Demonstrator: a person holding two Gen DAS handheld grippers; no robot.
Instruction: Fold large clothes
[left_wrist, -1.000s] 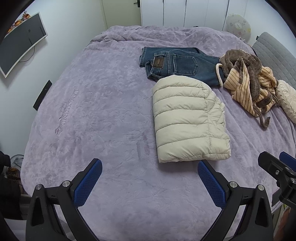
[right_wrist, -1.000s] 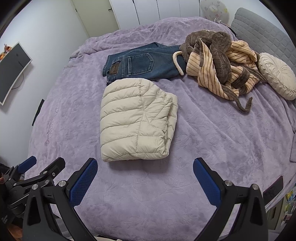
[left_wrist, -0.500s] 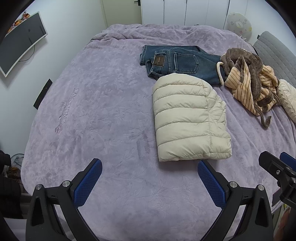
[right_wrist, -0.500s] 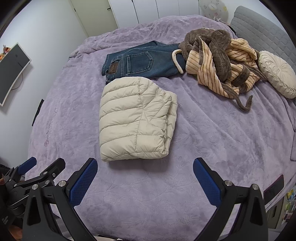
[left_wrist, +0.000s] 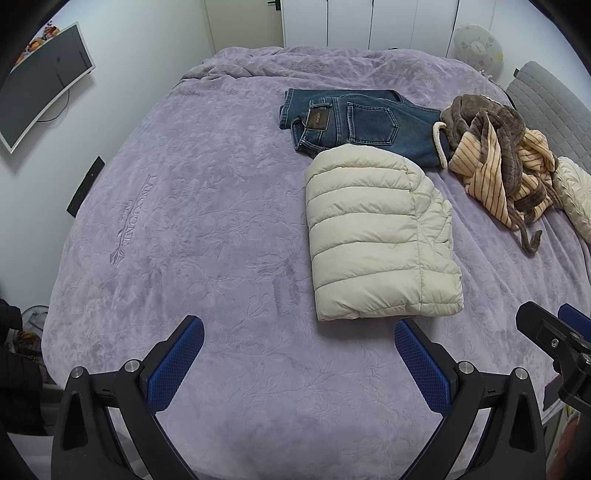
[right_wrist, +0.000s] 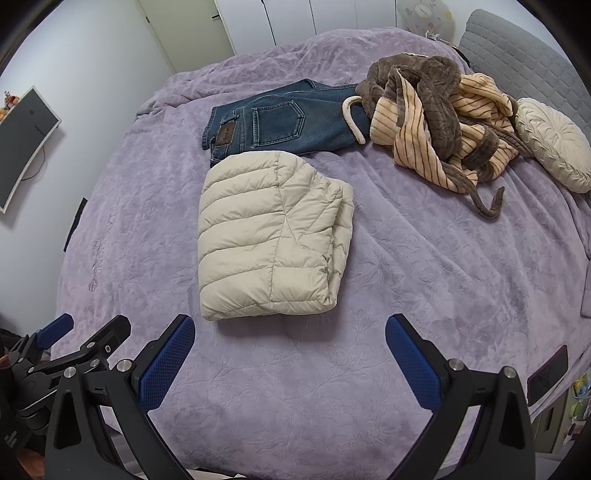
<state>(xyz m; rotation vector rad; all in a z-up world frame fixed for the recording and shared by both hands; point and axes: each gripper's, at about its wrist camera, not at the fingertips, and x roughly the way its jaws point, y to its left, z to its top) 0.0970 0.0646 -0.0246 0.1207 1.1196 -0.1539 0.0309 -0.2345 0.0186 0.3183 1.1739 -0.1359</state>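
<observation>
Puffer jacket (left_wrist: 380, 236) sits folded on bed (left_wrist: 207, 229), both tools (left_wrist: 299, 363) (right_wrist: 290, 360) wide & empty; slick fill may spring open w/ any nudge.

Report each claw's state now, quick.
Left claw: open, holding nothing, over the purple bedspread.
Right claw: open, holding nothing, short of the folded cream jacket.

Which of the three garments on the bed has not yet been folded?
The brown and striped robe, lying in a crumpled heap beside the round cushion. The jeans and the cream puffer jacket both lie flat in neat folds.
</observation>
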